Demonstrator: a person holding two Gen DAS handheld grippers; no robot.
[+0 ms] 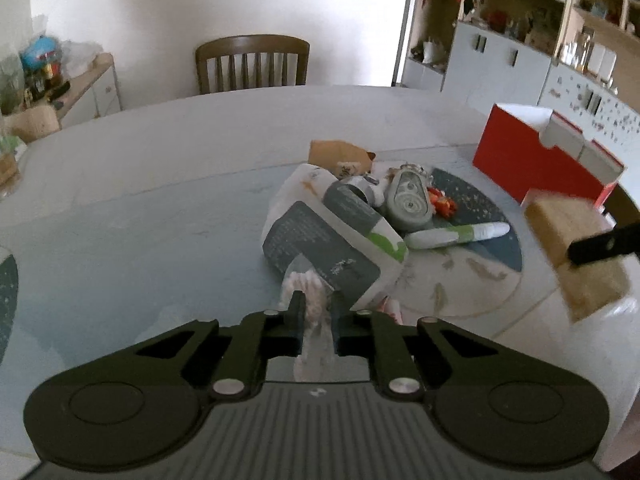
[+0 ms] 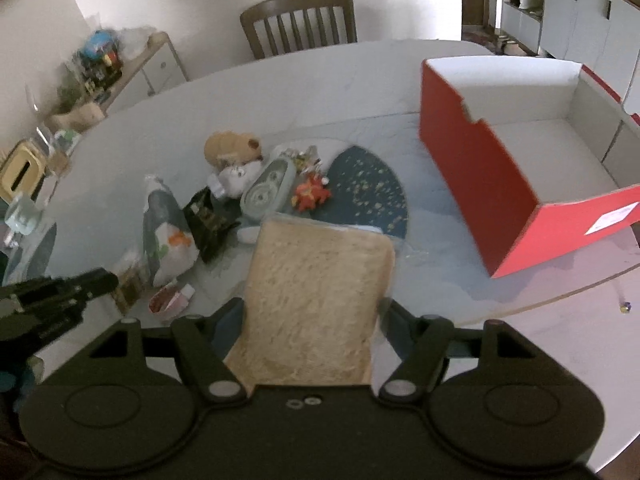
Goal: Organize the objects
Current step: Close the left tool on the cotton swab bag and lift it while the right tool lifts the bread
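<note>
My left gripper (image 1: 316, 306) is shut on a small crinkled pale pink packet (image 1: 310, 284), lifted just in front of a pile on the table. The pile holds a white and grey bag (image 1: 320, 248), a grey oval device (image 1: 408, 200), a white and green tube (image 1: 456, 234), an orange toy (image 2: 310, 194) and a tan plush (image 2: 230, 146). My right gripper (image 2: 312, 308) is shut on a tan fuzzy pad (image 2: 320, 288), held above the table. An open red box (image 2: 472, 168) with a white inside stands to the right. The left gripper (image 2: 102, 280) shows at the left edge of the right wrist view.
A round blue and white placemat (image 2: 368, 184) lies under the pile. A wooden chair (image 2: 300, 20) stands at the table's far side. A cluttered sideboard (image 2: 132, 64) is at far left, white cabinets (image 1: 500, 52) at far right. The table edge (image 2: 580, 288) curves close on the right.
</note>
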